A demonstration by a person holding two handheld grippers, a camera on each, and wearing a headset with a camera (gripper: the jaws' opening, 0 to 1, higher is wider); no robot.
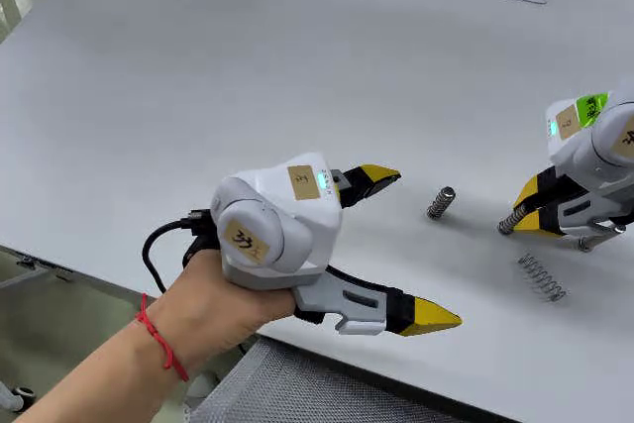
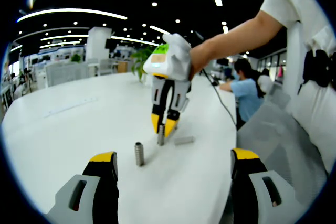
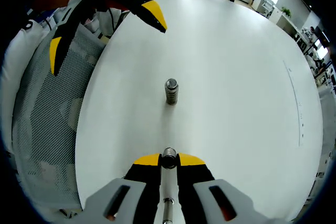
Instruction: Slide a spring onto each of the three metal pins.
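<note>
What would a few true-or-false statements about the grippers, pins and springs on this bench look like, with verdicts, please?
1. The left gripper has its jaws wide open. True.
2. The right gripper holds nothing. False: it is shut on a sprung pin.
3. A second sprung pin stands on the table, clear of both grippers. True.
4. The loose spring sits in the left gripper. False: it lies on the table near the right gripper.
</note>
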